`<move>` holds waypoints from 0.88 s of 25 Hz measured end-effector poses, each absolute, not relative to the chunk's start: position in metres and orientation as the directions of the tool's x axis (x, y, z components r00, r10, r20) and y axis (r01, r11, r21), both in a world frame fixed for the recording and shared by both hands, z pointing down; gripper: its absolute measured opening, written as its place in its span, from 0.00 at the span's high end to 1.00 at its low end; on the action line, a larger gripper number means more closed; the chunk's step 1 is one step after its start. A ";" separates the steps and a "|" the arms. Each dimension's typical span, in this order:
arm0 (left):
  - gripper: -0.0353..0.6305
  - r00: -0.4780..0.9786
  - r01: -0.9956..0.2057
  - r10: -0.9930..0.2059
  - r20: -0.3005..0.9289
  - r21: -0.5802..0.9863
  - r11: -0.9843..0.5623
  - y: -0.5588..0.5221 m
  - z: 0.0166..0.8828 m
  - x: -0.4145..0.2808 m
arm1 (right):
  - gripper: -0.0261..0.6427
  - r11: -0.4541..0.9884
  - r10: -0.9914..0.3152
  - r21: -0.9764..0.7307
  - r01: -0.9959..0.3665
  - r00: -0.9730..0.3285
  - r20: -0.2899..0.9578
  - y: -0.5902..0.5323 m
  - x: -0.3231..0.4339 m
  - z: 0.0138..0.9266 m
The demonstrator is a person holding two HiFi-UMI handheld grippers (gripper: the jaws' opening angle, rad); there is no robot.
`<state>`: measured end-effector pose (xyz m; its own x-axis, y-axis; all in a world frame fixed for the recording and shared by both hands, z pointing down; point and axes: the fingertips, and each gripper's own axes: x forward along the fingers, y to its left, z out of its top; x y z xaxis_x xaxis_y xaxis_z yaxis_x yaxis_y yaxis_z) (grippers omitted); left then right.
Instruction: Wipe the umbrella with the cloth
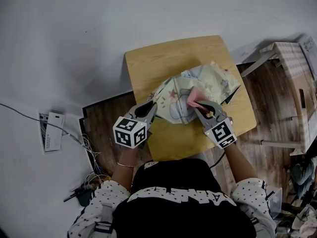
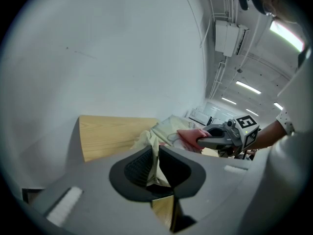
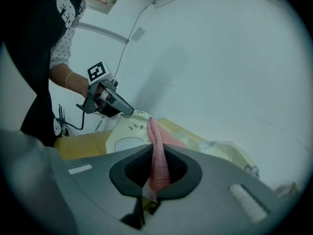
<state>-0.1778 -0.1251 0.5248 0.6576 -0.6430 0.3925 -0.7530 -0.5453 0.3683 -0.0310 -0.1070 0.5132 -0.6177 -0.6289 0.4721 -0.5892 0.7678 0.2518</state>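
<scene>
A pale printed umbrella [image 1: 198, 88] lies crumpled on the small wooden table [image 1: 163, 58]. My left gripper [image 1: 152, 108] is shut on the umbrella's near-left edge, and cream fabric [image 2: 152, 163] is pinched between its pads. My right gripper [image 1: 199, 106] is shut on a pink cloth [image 1: 194, 97], which rests on the umbrella's middle. In the right gripper view the pink cloth [image 3: 157, 155] stands up between the pads, with the umbrella [image 3: 128, 131] just beyond and the left gripper [image 3: 131, 112] at its far edge. The left gripper view shows the right gripper [image 2: 201, 140] holding the pink cloth [image 2: 190, 135].
The table stands against a white wall [image 1: 74, 33]. A cardboard box [image 1: 292, 68] sits to the right on the wooden floor [image 1: 267, 108]. Cables and a power strip [image 1: 52, 130] lie at the left. The table's far left [image 1: 148, 61] is bare wood.
</scene>
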 end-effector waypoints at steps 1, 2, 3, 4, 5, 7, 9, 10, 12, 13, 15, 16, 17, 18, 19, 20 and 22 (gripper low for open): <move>0.91 0.656 -0.755 -0.646 0.390 0.366 -0.545 -0.125 0.524 -0.178 | 0.91 0.775 -0.619 0.241 -0.585 -0.623 0.478 -0.103 -0.033 0.516; 0.91 0.654 -0.756 -0.651 0.386 0.364 -0.544 -0.125 0.523 -0.178 | 0.91 0.782 -0.608 0.229 -0.580 -0.629 0.484 -0.099 -0.035 0.519; 0.91 0.653 -0.757 -0.655 0.380 0.363 -0.544 -0.125 0.522 -0.179 | 0.91 0.790 -0.596 0.216 -0.574 -0.636 0.490 -0.095 -0.037 0.523; 0.90 0.651 -0.759 -0.660 0.376 0.360 -0.543 -0.125 0.521 -0.179 | 0.91 0.798 -0.583 0.202 -0.568 -0.643 0.496 -0.090 -0.040 0.526; 0.89 0.648 -0.761 -0.664 0.373 0.356 -0.543 -0.125 0.520 -0.179 | 0.91 0.806 -0.570 0.190 -0.560 -0.650 0.502 -0.086 -0.042 0.529; 0.85 0.646 -0.763 -0.670 0.367 0.342 -0.548 -0.124 0.516 -0.178 | 0.91 0.820 -0.548 0.172 -0.546 -0.663 0.509 -0.078 -0.047 0.533; 0.83 0.649 -0.761 -0.670 0.360 0.324 -0.563 -0.122 0.511 -0.175 | 0.91 0.823 -0.541 0.154 -0.546 -0.673 0.505 -0.074 -0.050 0.531; 0.82 0.650 -0.759 -0.670 0.357 0.315 -0.569 -0.121 0.509 -0.173 | 0.91 0.820 -0.543 0.136 -0.556 -0.679 0.495 -0.074 -0.051 0.527; 0.81 0.649 -0.760 -0.673 0.353 0.297 -0.577 -0.119 0.504 -0.168 | 0.91 0.809 -0.552 0.092 -0.581 -0.696 0.459 -0.076 -0.052 0.516; 0.81 0.649 -0.761 -0.676 0.349 0.290 -0.580 -0.118 0.502 -0.166 | 0.91 0.804 -0.559 0.082 -0.589 -0.702 0.441 -0.077 -0.051 0.511; 0.80 0.650 -0.760 -0.683 0.333 0.280 -0.587 -0.117 0.494 -0.160 | 0.91 0.795 -0.577 0.090 -0.600 -0.702 0.417 -0.083 -0.046 0.502; 0.80 0.651 -0.759 -0.687 0.323 0.275 -0.590 -0.118 0.490 -0.157 | 0.91 0.789 -0.588 0.095 -0.607 -0.700 0.404 -0.087 -0.043 0.497; 0.79 0.652 -0.758 -0.690 0.314 0.268 -0.595 -0.119 0.485 -0.154 | 0.91 0.781 -0.600 0.097 -0.616 -0.699 0.390 -0.090 -0.038 0.491; 0.79 0.655 -0.755 -0.691 0.306 0.262 -0.601 -0.120 0.481 -0.148 | 0.91 0.772 -0.613 0.096 -0.628 -0.696 0.374 -0.093 -0.033 0.484; 0.79 0.661 -0.751 -0.688 0.300 0.255 -0.610 -0.120 0.478 -0.141 | 0.91 0.761 -0.627 0.091 -0.642 -0.692 0.358 -0.095 -0.027 0.477; 0.78 0.668 -0.744 -0.682 0.297 0.248 -0.620 -0.120 0.477 -0.132 | 0.91 0.749 -0.642 0.086 -0.657 -0.686 0.342 -0.097 -0.021 0.469; 0.76 0.680 -0.732 -0.665 0.309 0.224 -0.644 -0.119 0.480 -0.111 | 0.91 0.722 -0.674 0.089 -0.686 -0.669 0.313 -0.102 -0.003 0.455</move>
